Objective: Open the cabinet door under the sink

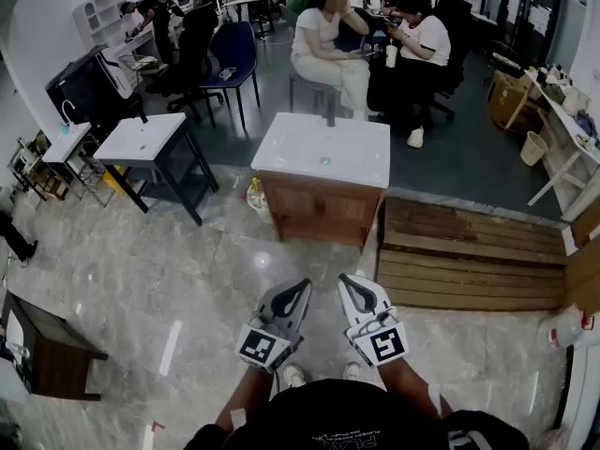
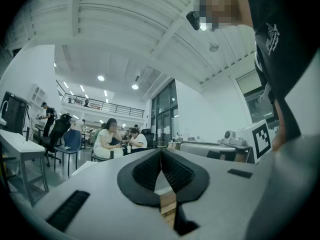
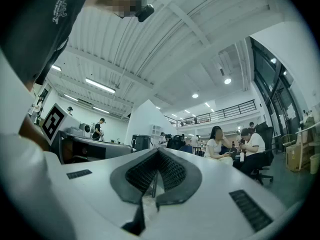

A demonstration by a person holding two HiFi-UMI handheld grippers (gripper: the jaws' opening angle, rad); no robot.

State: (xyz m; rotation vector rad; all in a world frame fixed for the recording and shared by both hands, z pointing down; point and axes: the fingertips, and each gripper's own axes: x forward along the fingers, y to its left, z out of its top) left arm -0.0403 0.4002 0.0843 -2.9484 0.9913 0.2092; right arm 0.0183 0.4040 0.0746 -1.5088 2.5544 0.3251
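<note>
Two sets of jaws closed on nothing: left gripper (image 1: 296, 292) and right gripper (image 1: 351, 287), side by side, well short of cabinet (image 1: 320, 212). Doors closed on cabinet, under white sink (image 1: 323, 148).

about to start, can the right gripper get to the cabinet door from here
Probably not yet. The right gripper is held near the body, shut, with floor between it and the cabinet door. Nothing blocks the way; stepping closer should do.

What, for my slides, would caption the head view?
Left gripper and right gripper, both shut, point toward the closed sink cabinet.
</note>
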